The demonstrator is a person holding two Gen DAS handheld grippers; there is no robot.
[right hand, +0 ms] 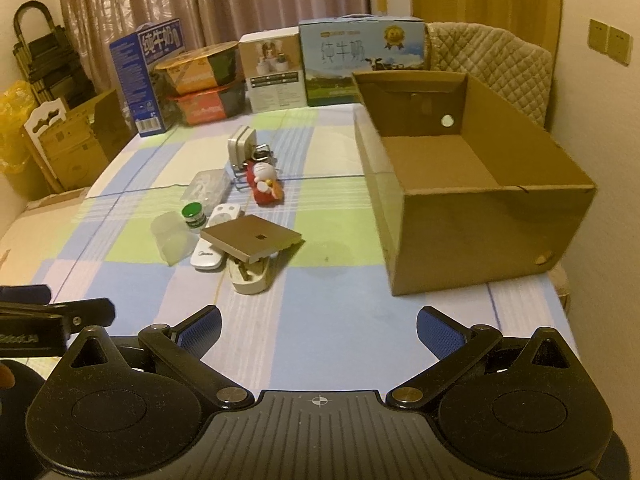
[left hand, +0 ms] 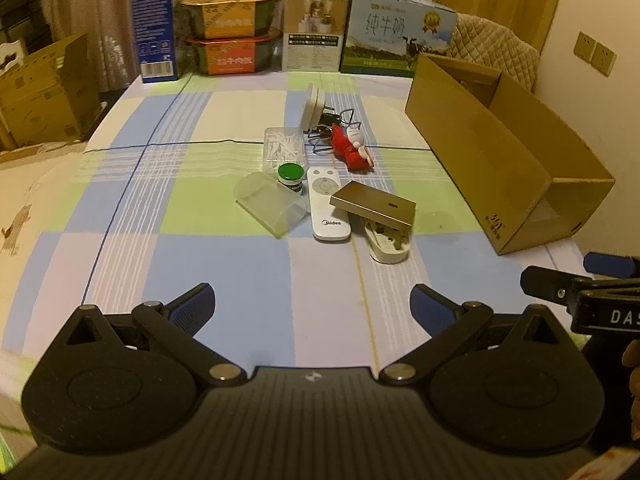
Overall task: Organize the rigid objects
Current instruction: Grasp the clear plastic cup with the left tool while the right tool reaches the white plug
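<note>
Left wrist view: the left gripper [left hand: 312,304] is held low over the near table [left hand: 120,184], jaws spread wide, nothing between them.
Pile: the task's things are seen clustered mid-table, well short of the gripper and apart from the box [left hand: 512,184] at the right.
Plate: a gold plate [left hand: 374,205] is propped tilted on a white plug [left hand: 386,240], one edge against the remote [left hand: 329,204].
Risk, plate: if the plug or remote is pulled first, the plate is likely to be tipped off and slid across the cloth.
Clear tub: a clear tub [left hand: 269,208] lies on its side touching the green-capped jar [left hand: 291,178]; it could be crushed or squirted out by a hard pinch.
Swab case: the case [left hand: 283,147] may be spilled if it is lifted by its lid; whether it is latched cannot be told.

Right wrist view: the right gripper [right hand: 318,334] is also empty, jaws spread, near the table edge; the left one's tip is seen just beside it.
Risk, crowding: the two grippers could be knocked together if both are sent at the same pile.
Toy: a red toy [right hand: 266,186] is tangled with wire clips [right hand: 262,154] beside an adapter [right hand: 242,146]; clips may be dragged along and dropped.
Box wall: the near wall stands tall, so a low carry could be caught on its rim.
</note>
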